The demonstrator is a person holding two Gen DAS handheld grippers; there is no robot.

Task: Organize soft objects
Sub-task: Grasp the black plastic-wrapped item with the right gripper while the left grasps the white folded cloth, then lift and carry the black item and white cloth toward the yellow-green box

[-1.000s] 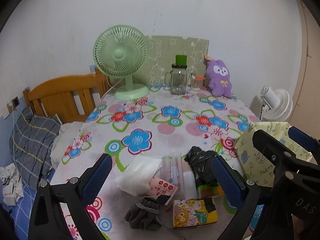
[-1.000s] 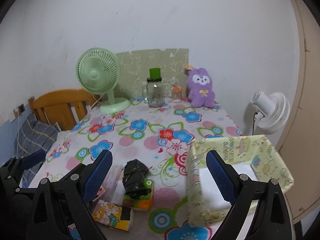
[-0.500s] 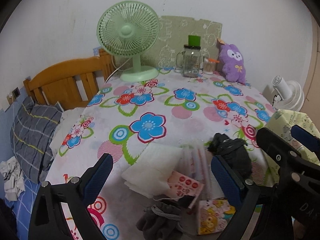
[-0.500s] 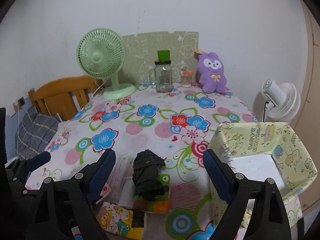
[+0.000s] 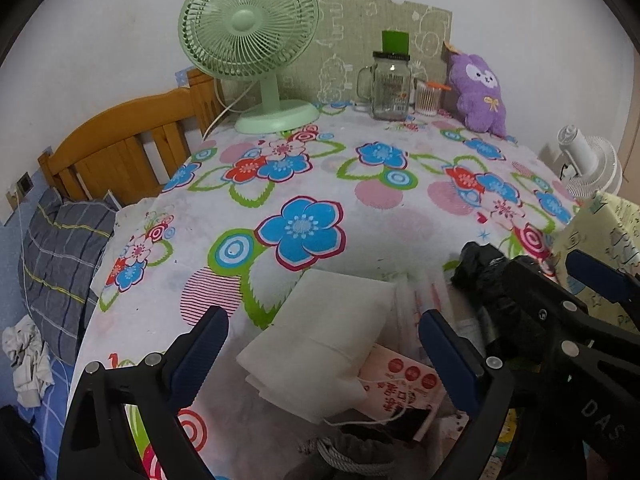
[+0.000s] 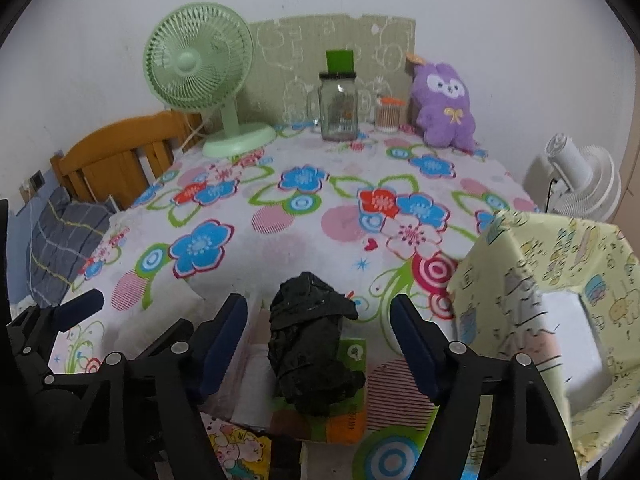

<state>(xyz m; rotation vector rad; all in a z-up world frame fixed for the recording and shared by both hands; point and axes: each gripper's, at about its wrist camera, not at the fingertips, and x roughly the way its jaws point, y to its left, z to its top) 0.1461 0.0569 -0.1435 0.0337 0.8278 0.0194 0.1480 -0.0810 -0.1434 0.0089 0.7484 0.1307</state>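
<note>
On the table [image 6: 280,248] with its flowered cloth, a small heap of soft things lies at the near edge. The right gripper [image 6: 319,344] hangs over a crumpled black bundle [image 6: 312,344], its blue-padded fingers [image 6: 220,340] standing on either side of the bundle with gaps showing on both sides; the fingers have just been closing in, yet they are still apart from it and hold nothing. The black bundle rests on a green and orange packet [image 6: 344,412], with a cartoon-printed packet [image 6: 236,448] just beside it toward the near edge. The left gripper [image 5: 324,344] hovers with its fingers [image 5: 200,352] spread wide around a folded white cloth [image 5: 328,340], not touching it. Under the cloth's near corner a pink packet with red dots [image 5: 404,384] pokes out, and a grey drawstring pouch [image 5: 348,456] lies at the very bottom of the left view. To the right stands a yellow fabric box [image 6: 560,300] with cartoon prints, its mouth open and a white floor inside. At the far end of the table stand a green fan [image 6: 200,76], a glass jar [image 6: 338,108] and a purple plush toy [image 6: 444,108].
</note>
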